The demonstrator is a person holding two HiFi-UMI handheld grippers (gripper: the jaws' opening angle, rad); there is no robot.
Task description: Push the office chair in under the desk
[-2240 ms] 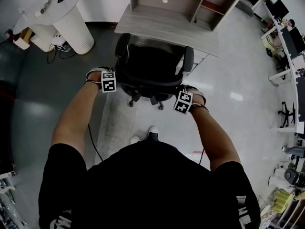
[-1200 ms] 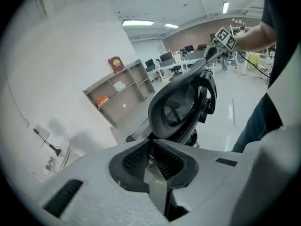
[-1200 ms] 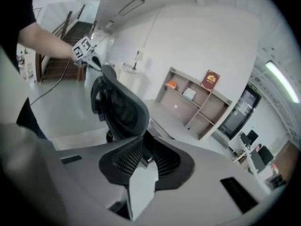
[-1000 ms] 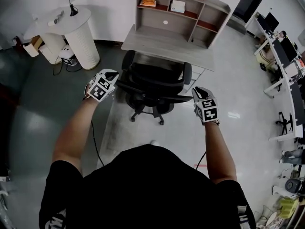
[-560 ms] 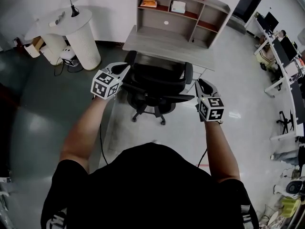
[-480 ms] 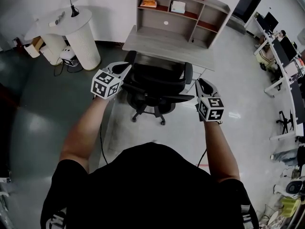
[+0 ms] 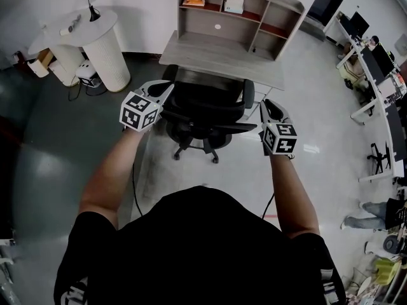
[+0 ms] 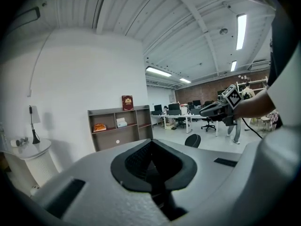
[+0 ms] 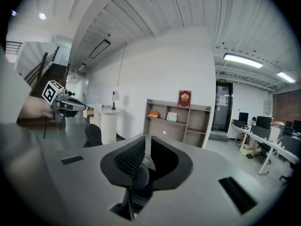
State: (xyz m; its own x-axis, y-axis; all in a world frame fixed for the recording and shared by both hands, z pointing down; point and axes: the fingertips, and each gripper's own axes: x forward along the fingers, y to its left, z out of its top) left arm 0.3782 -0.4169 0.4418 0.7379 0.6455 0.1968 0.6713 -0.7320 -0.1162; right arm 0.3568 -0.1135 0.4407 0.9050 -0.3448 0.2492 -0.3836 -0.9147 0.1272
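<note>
one black office chair (image 7: 205, 110), with a mesh back and two rounded armrests, stands at the front edge of the grey wood-grain desk (image 7: 219, 57). its wheeled base is mostly hidden. the left gripper (image 7: 163, 89) and right gripper (image 7: 266, 107) flank the backrest. each has its ribbed dark pads pressed together on nothing. contact with the chair is hard to make out.

Bright overhead strip lights, fisheye edges, sharp

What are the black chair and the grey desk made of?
Grey desk with shelves: wood or wood-look board, matt; faint grain streaks show. Black office chair: probably fabric or mesh on a plastic frame, dull; too far to tell.
</note>
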